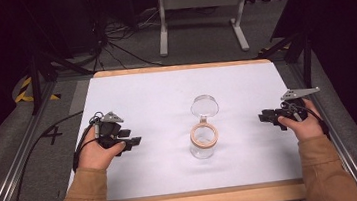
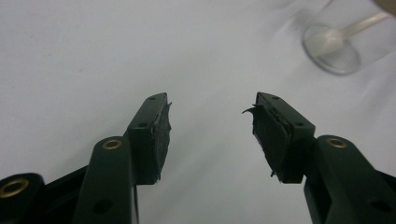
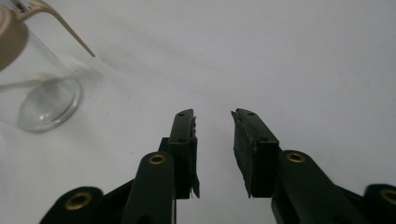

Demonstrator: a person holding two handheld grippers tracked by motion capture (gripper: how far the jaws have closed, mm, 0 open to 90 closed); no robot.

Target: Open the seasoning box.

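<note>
Both the left claw (image 1: 131, 137) and the right claw (image 1: 265, 117) gape wide and empty, flanking the glass jar (image 1: 204, 141) on the worktop (image 1: 146, 99).

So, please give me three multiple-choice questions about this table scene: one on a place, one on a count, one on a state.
1. Where does the clear glass jar with the wooden rim stand?
A. at the middle of the white table
B. at the far left corner
C. on the grey floor

2. How many jars are on the table?
A. three
B. one
C. two

3. How is the hinged glass lid of the jar?
A. shut tight
B. lying apart from the jar
C. swung open behind the rim

Key: 1 A, the jar stands midway between the left claw and the right claw. 2 B, the high view has a single jar. 3 C, the lid tilts back behind the open wooden rim.
</note>
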